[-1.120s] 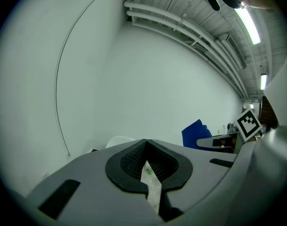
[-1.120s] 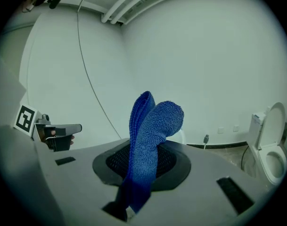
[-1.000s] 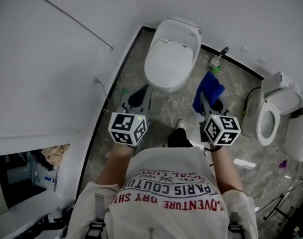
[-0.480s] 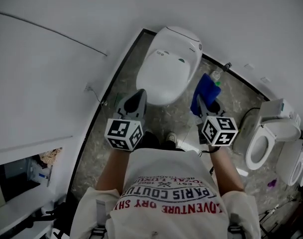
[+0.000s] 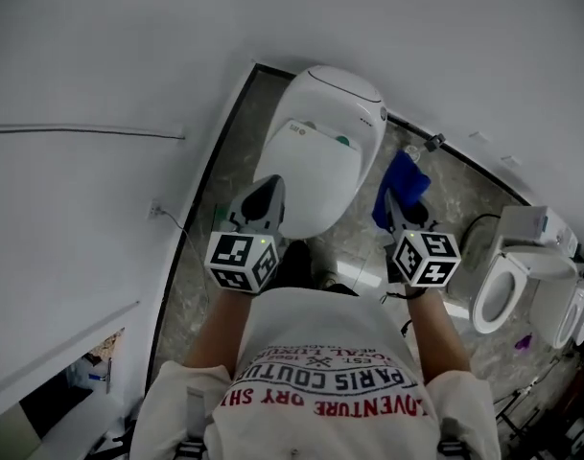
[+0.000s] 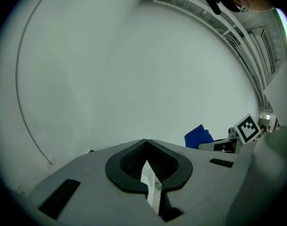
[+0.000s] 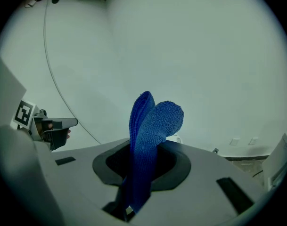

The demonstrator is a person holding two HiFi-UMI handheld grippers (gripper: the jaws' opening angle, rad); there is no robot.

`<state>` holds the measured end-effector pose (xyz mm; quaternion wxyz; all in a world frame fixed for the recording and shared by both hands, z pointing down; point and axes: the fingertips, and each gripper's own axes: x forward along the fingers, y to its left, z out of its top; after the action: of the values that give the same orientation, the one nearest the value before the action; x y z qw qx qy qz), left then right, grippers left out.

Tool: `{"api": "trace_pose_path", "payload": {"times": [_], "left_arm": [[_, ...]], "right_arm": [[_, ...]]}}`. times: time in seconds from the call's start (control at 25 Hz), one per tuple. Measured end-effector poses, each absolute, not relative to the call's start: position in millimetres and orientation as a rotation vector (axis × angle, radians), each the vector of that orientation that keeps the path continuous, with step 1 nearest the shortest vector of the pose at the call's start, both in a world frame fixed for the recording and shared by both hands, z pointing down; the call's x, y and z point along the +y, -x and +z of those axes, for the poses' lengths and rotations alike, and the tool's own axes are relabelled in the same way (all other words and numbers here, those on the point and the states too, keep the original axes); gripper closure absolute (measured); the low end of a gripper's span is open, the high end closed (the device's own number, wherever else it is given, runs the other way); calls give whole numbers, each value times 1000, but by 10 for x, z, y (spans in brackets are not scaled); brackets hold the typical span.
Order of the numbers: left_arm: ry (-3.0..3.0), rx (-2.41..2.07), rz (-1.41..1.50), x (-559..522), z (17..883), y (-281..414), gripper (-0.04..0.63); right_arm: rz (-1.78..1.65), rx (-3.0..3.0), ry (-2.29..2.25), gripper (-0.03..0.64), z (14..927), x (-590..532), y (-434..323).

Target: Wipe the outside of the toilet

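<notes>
A closed white toilet (image 5: 322,151) sits at twelve o'clock, nearer than a second ago. The left gripper (image 5: 266,192), jaws together and empty, hovers over its front edge. The right gripper (image 5: 391,207) clamps a blue cloth (image 5: 403,182) at two o'clock, so wiping looks imminent.

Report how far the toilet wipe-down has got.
Done: the blue cloth is clamped in the right hand-held gripper. In hand: that gripper is held beside the toilet, with the cloth apart from it. Left: all the wiping, by the look of it; the left hand-held gripper is shut and empty.
</notes>
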<state>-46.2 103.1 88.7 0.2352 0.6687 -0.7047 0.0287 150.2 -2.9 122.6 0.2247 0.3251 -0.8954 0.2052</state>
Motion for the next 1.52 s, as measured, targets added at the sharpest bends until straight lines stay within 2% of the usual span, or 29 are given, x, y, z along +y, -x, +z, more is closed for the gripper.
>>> {"api": "trace_pose_path", "payload": {"times": [0.24, 0.64, 1.16, 1.52], "left_arm": [[-1888, -1837, 139, 281, 1136, 760, 589], [-1722, -1872, 74, -639, 1701, 948, 589], [-1362, -1998, 46, -1533, 2937, 1206, 589], [-1343, -1973, 60, -1672, 3622, 1449, 589]], "right_arm": [[639, -2404, -1002, 541, 1506, -760, -1237], [754, -2341, -899, 541, 2205, -2036, -1010], [507, -2154, -507, 541, 3747, -3486, -560], [494, -2068, -363, 541, 4376, -3707, -98]]}}
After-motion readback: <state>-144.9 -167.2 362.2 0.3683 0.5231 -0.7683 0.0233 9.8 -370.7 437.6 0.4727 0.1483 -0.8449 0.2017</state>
